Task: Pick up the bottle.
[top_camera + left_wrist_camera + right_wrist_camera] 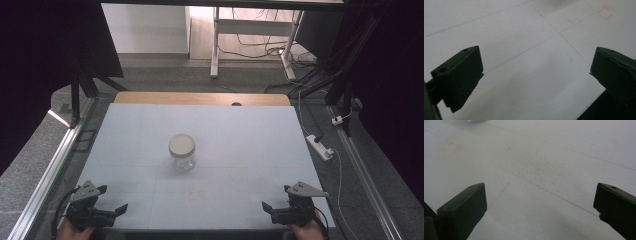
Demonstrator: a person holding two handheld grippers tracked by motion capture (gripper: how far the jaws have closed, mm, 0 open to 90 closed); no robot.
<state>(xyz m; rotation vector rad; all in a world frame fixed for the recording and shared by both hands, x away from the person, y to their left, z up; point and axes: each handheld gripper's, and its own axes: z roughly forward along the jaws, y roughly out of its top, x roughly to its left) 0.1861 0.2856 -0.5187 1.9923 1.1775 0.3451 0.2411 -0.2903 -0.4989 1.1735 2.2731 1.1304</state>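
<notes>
- Clear glass jar with a cream lid stands upright mid-table, well apart from us.
- Our left gripper and right gripper rest near the front edge, jaws apart, empty.
- We judge that smooth glass may slip or tip under an off-centre squeeze.

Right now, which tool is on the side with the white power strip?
The right tool. The white power strip lies on the floor off its side of the table; the left tool sits opposite.

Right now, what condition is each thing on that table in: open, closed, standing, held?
Glass jar: upright, standing alone mid-table, untouched.
Jar lid: on the jar, closing it.
Left gripper: jaws open, nothing between them, near the table's front edge.
Right gripper: jaws open, nothing between them, near the front edge.
</notes>
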